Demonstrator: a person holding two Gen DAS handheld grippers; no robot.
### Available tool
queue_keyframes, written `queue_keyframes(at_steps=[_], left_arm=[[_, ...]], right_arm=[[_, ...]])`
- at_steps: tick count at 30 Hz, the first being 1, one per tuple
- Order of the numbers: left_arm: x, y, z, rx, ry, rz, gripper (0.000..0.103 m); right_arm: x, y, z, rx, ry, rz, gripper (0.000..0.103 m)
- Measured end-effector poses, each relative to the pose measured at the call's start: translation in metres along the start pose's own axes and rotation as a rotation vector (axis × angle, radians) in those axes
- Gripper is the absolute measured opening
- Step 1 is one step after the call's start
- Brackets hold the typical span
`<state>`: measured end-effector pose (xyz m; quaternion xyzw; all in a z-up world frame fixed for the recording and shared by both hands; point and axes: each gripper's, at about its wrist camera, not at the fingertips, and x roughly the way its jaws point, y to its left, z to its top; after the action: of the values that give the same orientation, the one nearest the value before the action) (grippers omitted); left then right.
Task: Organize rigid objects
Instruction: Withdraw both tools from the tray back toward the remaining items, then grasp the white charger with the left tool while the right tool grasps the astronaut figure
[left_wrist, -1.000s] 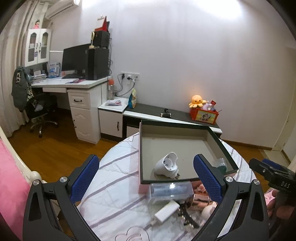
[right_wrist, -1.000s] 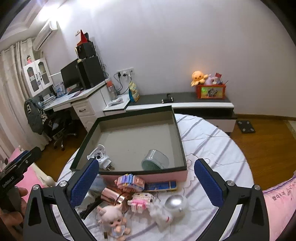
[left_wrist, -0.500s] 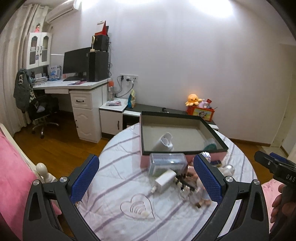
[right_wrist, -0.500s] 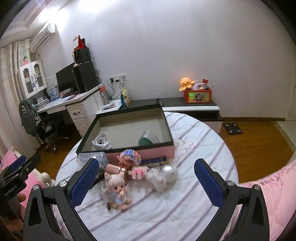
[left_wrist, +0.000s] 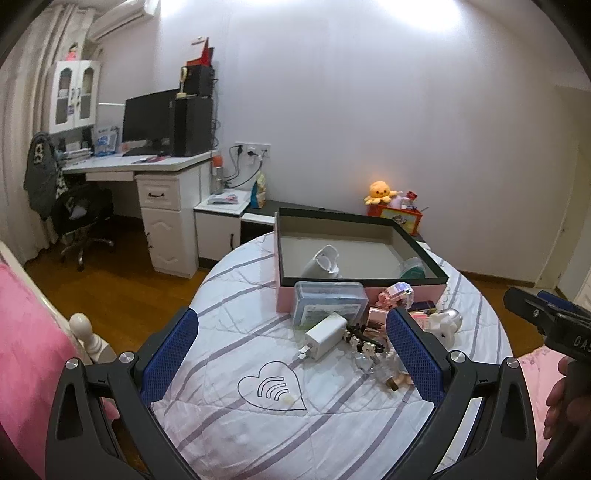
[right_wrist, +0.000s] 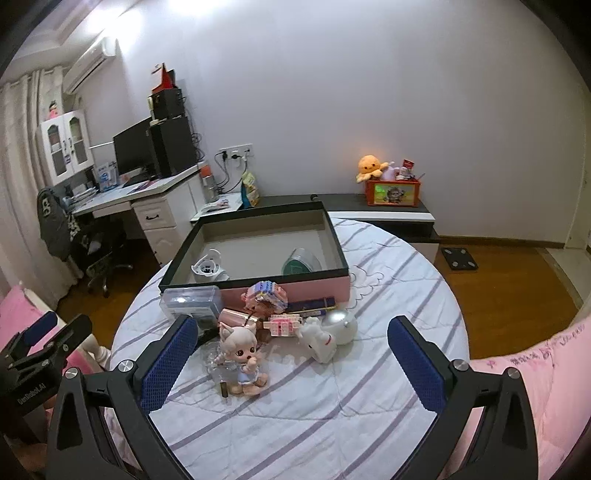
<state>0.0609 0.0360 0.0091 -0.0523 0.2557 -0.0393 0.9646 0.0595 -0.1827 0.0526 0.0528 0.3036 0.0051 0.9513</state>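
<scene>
Both grippers, left (left_wrist: 291, 345) and right (right_wrist: 290, 347), are hovering wide open and empty; doll figurine (right_wrist: 242, 356) is standing between right fingers, near the bed's front edge.

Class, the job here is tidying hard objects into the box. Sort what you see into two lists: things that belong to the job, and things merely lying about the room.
Part of the job:
- pink box
- doll figurine
- white charger
- clear plastic case
- silver ball
- left tool, right tool, both open

Lying about:
- orange octopus plush
- monitor
- office chair
</scene>
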Motion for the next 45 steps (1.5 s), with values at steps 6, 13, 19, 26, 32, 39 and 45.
queue_keyframes(at_steps=[6, 13, 19, 26, 32, 39, 45], left_arm=[[0.006, -0.004, -0.008, -0.019, 0.016, 0.047, 0.103], [0.014, -0.014, -0.013, 0.027, 0.046, 0.058, 0.103], [0.028, -0.015, -0.015, 0.046, 0.077, 0.059, 0.103], [0.057, -0.009, -0.024, 0.042, 0.152, 0.058, 0.103], [0.084, -0.011, -0.035, 0.062, 0.213, 0.042, 0.103], [0.115, -0.016, -0.036, 0.093, 0.262, 0.031, 0.103], [0.14, -0.021, -0.038, 0.108, 0.317, -0.007, 0.103]], right_arm=[[0.01, -0.001, 0.001, -0.031, 0.013, 0.038, 0.103], [0.02, -0.017, -0.002, 0.017, 0.028, 0.049, 0.103], [0.024, -0.025, -0.002, 0.035, 0.036, 0.039, 0.103], [0.041, -0.03, -0.005, 0.03, 0.075, 0.033, 0.103], [0.066, -0.036, -0.011, 0.024, 0.133, 0.019, 0.103], [0.097, -0.045, -0.022, 0.028, 0.208, 0.007, 0.103], [0.12, -0.047, -0.026, -0.003, 0.251, 0.0, 0.103]])
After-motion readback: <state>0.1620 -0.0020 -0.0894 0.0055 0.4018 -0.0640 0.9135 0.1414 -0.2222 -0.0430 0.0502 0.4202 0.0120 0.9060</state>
